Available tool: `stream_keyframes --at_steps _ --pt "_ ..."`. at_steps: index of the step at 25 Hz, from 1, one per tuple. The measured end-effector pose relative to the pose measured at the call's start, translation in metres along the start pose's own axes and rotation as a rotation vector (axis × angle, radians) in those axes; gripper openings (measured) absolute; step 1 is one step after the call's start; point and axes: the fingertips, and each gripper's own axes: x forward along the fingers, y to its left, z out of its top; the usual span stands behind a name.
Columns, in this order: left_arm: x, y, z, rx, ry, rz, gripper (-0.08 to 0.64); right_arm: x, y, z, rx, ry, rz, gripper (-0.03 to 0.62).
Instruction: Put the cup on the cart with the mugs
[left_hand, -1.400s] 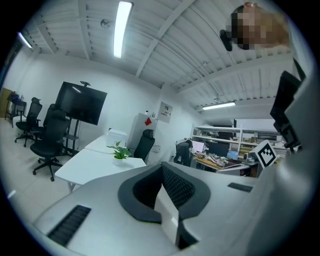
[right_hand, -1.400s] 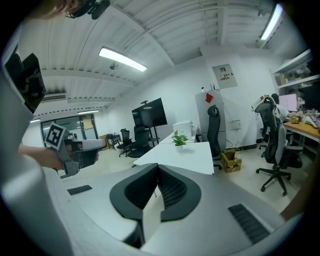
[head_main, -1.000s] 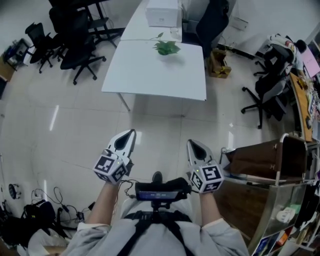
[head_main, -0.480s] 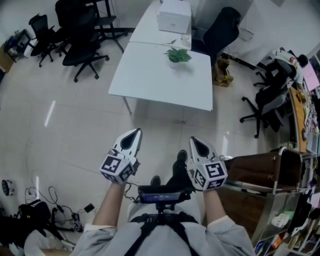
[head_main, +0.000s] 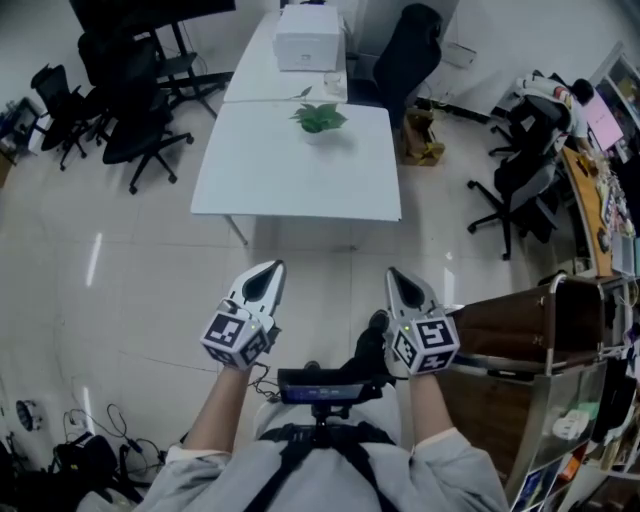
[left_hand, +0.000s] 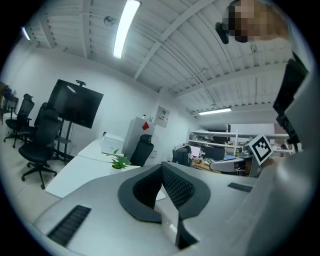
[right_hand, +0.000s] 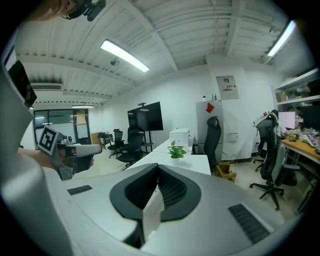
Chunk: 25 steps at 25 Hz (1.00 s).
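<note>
L claw (head_main: 268, 273) & R claw (head_main: 396, 277) both pressed together, nothing in either, side by side above the floor (head_main: 120, 270). White counter (head_main: 290, 170) at 12 o'clock w/ potted plant (head_main: 320, 117), white box (head_main: 308, 45) & a small clear thing btw them, prob. the cup (head_main: 336, 88). Cart (head_main: 560, 330) at 3 o'clock, just beside R claw.

Cart (head_main: 520, 322): one unit with a chrome tube frame, a raised end rail and a dark brown top shelf, bare where visible. It stands upright on the floor at the right edge of the head view, partly cut off. Lower shelf: a small white rounded item (head_main: 568, 427), possibly a mug, too small to identify. The shelf contents below it are indistinct.
</note>
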Motion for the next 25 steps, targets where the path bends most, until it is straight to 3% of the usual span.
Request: stream_keyframes --at_steps 7,15,25 --pt "0.094 -0.038 -0.004 0.049 0.055 -0.059 0.002 -0.003 -0.102 -0.006 0.060 0.004 -0.080 0.000" --pt "0.237 -0.096 -0.014 0.055 0.081 -0.098 0.002 0.005 -0.244 -0.003 0.112 0.013 -0.089 0.000" --pt "0.389 -0.144 0.007 0.074 0.093 -0.056 0.002 0.021 -0.400 0.027 0.125 0.008 -0.069 0.000"
